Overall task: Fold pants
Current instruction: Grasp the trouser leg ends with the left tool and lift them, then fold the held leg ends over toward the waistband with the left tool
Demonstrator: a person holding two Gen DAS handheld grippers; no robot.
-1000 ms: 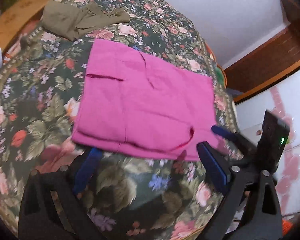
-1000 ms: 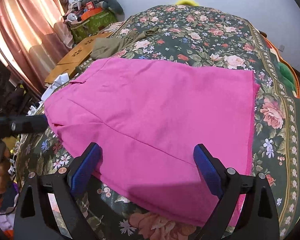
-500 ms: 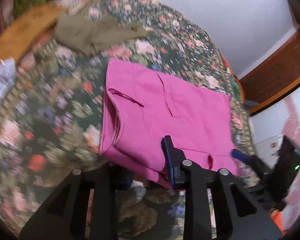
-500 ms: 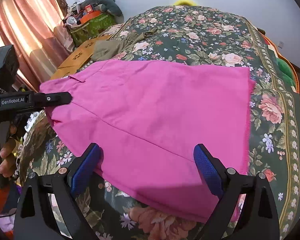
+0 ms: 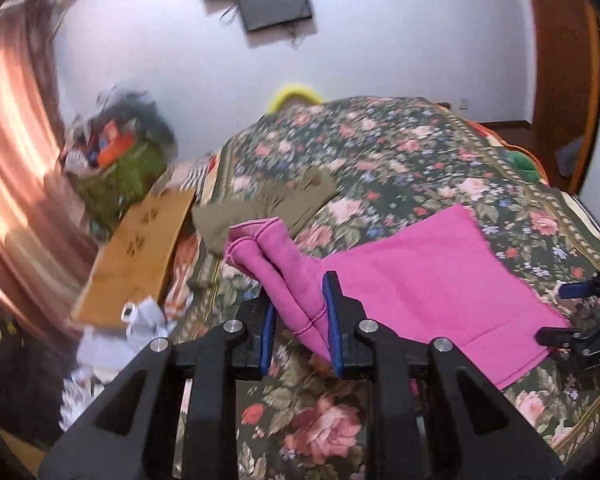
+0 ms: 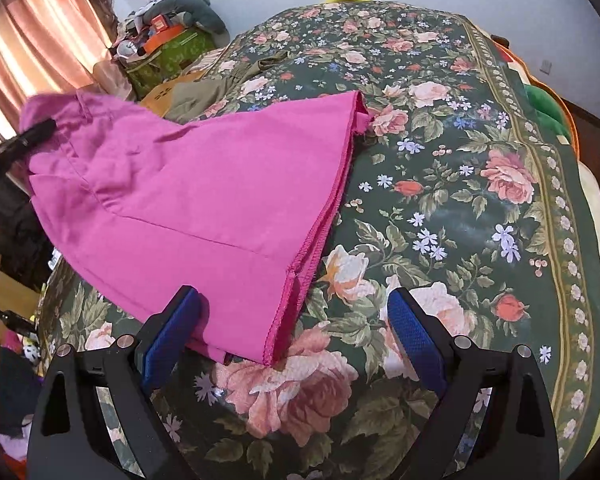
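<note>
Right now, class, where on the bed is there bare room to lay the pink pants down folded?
Bare floral bedspread lies beyond the pink pants hem edge, and toward the far wall past the olive garment. It is crowded on the olive garment's side, where the left gripper, jaws closing, lifts the pants' bunched end.

your bright pink pants, folded flat with stitched hems showing, lie on the floral bedspread near its front edge, their waistband end bunched and lifted off the cover toward the left side, the hem end resting flat on the right.
</note>
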